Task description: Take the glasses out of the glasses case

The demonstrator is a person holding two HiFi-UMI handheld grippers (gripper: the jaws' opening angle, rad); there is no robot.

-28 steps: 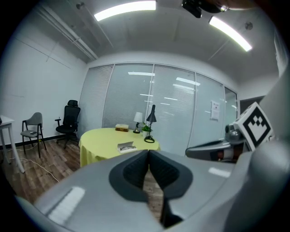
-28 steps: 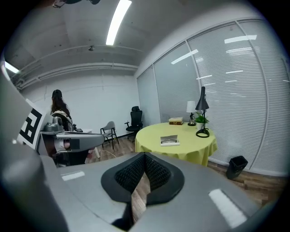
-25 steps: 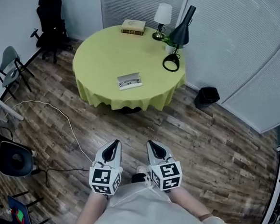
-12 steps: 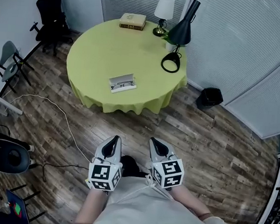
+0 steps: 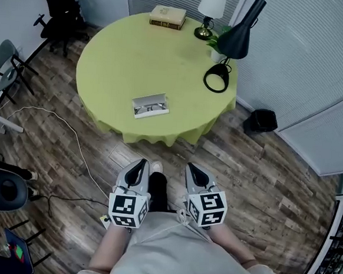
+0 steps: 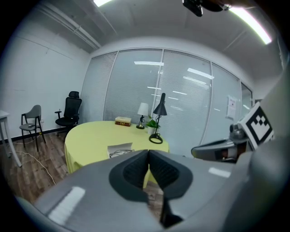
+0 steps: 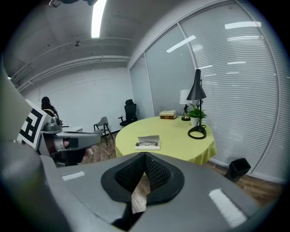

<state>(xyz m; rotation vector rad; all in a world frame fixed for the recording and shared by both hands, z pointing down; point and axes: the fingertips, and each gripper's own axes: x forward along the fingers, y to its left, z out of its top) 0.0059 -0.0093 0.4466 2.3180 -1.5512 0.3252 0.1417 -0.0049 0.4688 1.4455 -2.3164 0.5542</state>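
Note:
An open white glasses case [image 5: 150,106] with the glasses lying inside it rests near the front edge of the round yellow table [image 5: 118,58]. Both grippers hang close to my body above the wood floor, well short of the table. My left gripper [image 5: 139,164] is shut and holds nothing. My right gripper [image 5: 193,169] has its tips together, also with nothing in it. In the left gripper view the glasses case [image 6: 119,149] lies far beyond the shut left gripper [image 6: 148,155]. The right gripper view shows the glasses case [image 7: 147,143] beyond the right gripper [image 7: 144,157].
At the back of the table stand a black desk lamp [image 5: 235,41], a white lamp [image 5: 210,9] and a stack of books [image 5: 167,16]. A black bin [image 5: 262,120] sits right of the table. Chairs [image 5: 57,12] stand left, and a cable [image 5: 59,130] crosses the floor.
I have walked toward the table: it and the glasses case now sit nearer and lower in the head view. Both grippers stayed shut, side by side in front of me.

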